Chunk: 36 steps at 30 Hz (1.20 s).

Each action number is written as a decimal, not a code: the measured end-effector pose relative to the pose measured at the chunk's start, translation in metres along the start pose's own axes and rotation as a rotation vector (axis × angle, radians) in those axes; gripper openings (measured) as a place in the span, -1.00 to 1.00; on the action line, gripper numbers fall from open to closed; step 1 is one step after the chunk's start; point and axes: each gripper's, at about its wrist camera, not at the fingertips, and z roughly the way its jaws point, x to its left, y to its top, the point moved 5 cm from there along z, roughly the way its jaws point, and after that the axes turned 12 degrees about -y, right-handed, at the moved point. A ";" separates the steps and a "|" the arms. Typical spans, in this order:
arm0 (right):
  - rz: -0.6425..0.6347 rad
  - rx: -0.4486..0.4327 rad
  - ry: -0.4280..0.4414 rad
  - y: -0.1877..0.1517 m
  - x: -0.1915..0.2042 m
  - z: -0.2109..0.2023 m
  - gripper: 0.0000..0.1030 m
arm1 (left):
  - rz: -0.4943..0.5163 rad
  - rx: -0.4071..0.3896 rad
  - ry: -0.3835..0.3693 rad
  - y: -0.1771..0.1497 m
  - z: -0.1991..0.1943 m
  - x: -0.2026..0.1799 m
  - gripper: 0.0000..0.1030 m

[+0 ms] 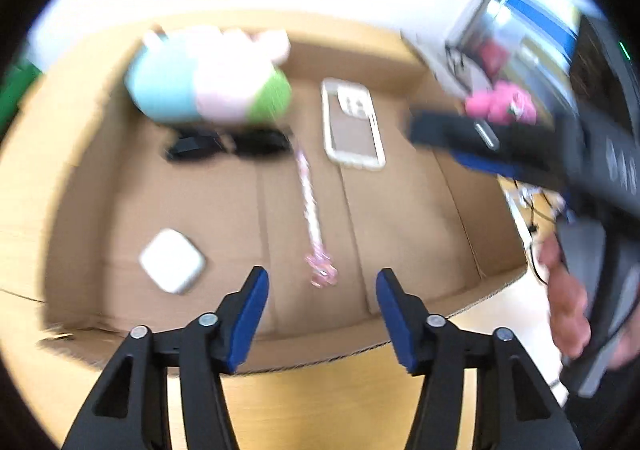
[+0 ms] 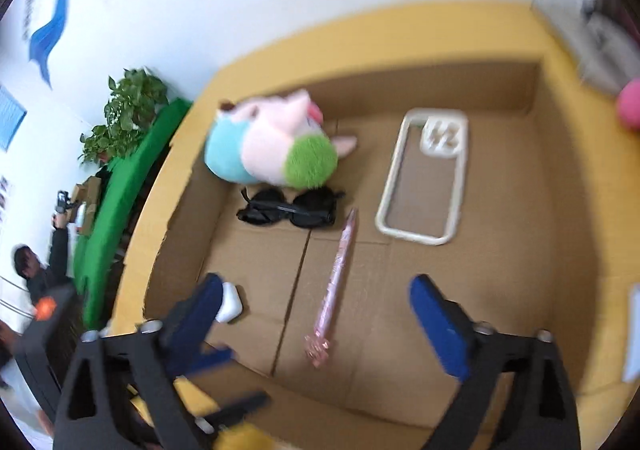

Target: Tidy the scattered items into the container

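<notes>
- Left gripper [image 1: 322, 302] fingers [image 1: 252, 310] apart at medium width, nothing between blue pads; right gripper [image 2: 316, 314] fingers [image 2: 440, 326] spread very wide, also empty.
- Both pointing down into cardboard box [image 1: 96, 154] from above near wall.
- Already in box: plush toy [image 1: 208, 86], far from left fingers toward back-left corner; sunglasses [image 2: 288, 206] just in front of plush, touching or nearly so, hard to tell.
- Phone case [image 1: 352, 126] lying flat, far and slightly right of left fingers, apart from rest.
- Pink pen [image 1: 312, 210] running lengthwise along floor, ornament end nearest, just ahead of gap between left fingers; in right wrist view same pen between right fingers' lines, not touched.
- White earbud case [image 1: 172, 260] just ahead-left of left fingertip; in right wrist view partly hidden behind left-hand finger.
- Judged mostly done: five items inside, both grippers free.
- Possibly left: pink item [image 1: 500, 104] outside box past right wall, beyond right gripper body; too blurred to name. Yellow blur at bottom edge of right wrist view, unidentified.
- Materials: box corrugated brown, matte, flap seams across floor, yellow-tan outer rim; plush soft, fuzzy, rounded, blue/pink/green patches.
- Sunglasses glossy black, rounded lenses; phone case clear-whitish rim, camera cutout, flexible-looking; pen slim, glittery pink; earbud case smooth hard rounded square.
- Motion blur heavy, fine detail unreliable.
</notes>
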 end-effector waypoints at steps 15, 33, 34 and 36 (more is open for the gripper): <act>-0.055 -0.167 -0.226 -0.110 -0.001 -0.056 1.00 | -0.004 -0.272 0.136 0.003 -0.062 0.025 0.48; -0.102 -0.252 -0.314 -0.124 0.011 -0.084 1.00 | 0.059 -0.400 0.249 -0.006 -0.079 0.018 0.52; -0.104 -0.257 -0.320 -0.125 0.011 -0.085 1.00 | 0.072 -0.411 0.264 -0.007 -0.080 0.015 0.52; -0.107 -0.268 -0.334 -0.124 0.011 -0.087 1.00 | 0.091 -0.426 0.283 -0.007 -0.081 0.013 0.52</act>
